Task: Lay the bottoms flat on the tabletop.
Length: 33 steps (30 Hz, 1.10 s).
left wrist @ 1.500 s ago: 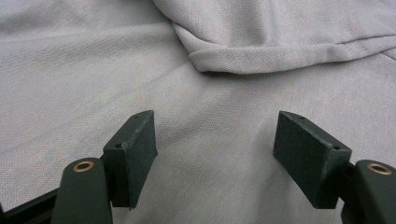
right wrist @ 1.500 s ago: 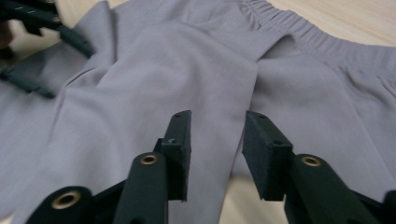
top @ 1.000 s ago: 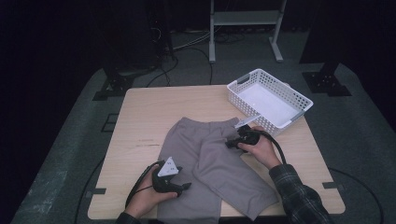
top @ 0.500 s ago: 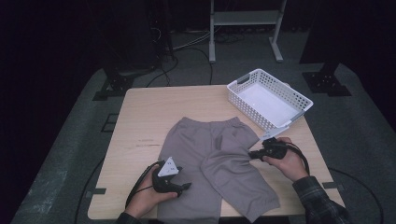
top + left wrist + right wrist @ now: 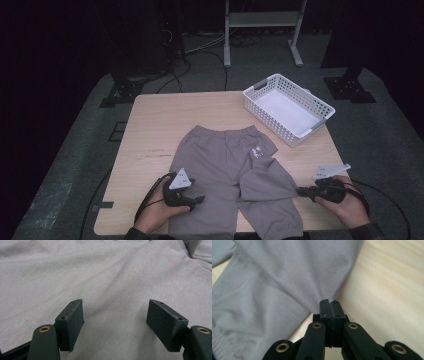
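grey shorts (image 5: 235, 175) lie flat on the wooden table (image 5: 165, 120), centre to lower centre of the high view, waistband toward the upper side, a small white print near the right hip. one leg runs down to the bottom edge under my left gripper (image 5: 199, 200), the other leg is pulled out to a point toward the lower right of the frame.

my left gripper sits lower centre-left in the high view, on the left leg of the shorts, hand around it, grey three-cornered plate on top. in the left gripper view its jaws stand apart with grey fabric (image 5: 107, 285) spread flat under and between them; pads (image 5: 71, 322) not pinching anything. the cloth shows soft creases running to the upper right of that view.

my right gripper (image 5: 302, 190) is at the lower right of the high view, over bare table just off the shorts' edge, hand behind it, cable trailing right. its jaws are together, clamped on a corner of the shorts' fabric; in the right gripper view the cloth (image 5: 294, 277) gathers into a taut fan right at the closed pads (image 5: 329, 306), with light wood on the right side of that view and a bit at the far left.

white plastic basket (image 5: 320, 107) sits at the upper right of the table, well apart from the shorts' hem, near the waistband corner.
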Available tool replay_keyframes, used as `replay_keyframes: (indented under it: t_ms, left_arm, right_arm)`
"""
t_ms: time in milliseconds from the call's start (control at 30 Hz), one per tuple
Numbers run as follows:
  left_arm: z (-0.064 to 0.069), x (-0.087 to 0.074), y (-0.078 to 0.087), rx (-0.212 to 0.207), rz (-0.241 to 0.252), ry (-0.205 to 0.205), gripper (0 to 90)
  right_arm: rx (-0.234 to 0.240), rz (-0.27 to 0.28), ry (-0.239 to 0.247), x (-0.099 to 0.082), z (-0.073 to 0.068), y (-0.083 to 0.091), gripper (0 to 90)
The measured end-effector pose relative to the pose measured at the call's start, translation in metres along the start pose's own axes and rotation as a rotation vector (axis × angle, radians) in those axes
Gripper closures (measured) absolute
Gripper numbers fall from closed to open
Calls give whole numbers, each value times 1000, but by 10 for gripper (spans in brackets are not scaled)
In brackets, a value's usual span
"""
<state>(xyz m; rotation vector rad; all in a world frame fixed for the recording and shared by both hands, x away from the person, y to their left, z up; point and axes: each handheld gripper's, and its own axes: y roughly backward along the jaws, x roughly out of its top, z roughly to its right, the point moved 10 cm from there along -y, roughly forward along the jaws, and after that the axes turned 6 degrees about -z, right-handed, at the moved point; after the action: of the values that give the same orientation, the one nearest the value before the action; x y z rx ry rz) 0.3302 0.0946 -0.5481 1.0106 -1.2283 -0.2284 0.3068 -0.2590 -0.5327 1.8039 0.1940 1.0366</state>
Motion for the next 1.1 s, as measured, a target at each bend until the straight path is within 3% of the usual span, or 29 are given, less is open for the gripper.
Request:
replay_keyframes:
  t_ms: [233,300,400,500,700,867,933,1000,1100]
  left_arm:
    - [0,0,0,2,1,2,285]
    - [0,0,0,3,0,2,285]
    - [0,0,0,3,-1,3,284]
    - [0,0,0,3,-1,3,285]
    - [0,0,0,2,1,2,284]
    - [0,0,0,0,-3,-3,284]
    - [0,0,0,-1,-3,-1,284]
    - [0,0,0,-2,-3,-2,284]
    - [0,0,0,-2,-3,-3,284]
  right_arm:
    - [-17,39,-43,-35,-6,24,898]
    - [-35,72,-35,-38,-7,29,892]
    - [-42,127,-31,-30,-7,32,716]
    - [-43,123,-14,-21,-5,25,639]
    - [-59,147,31,15,4,16,566]
    - [-30,104,68,45,6,-14,511]
    - [-18,72,76,53,9,-27,526]
    - [-13,31,79,57,11,-37,716]
    - [-6,-29,107,56,9,-46,852]
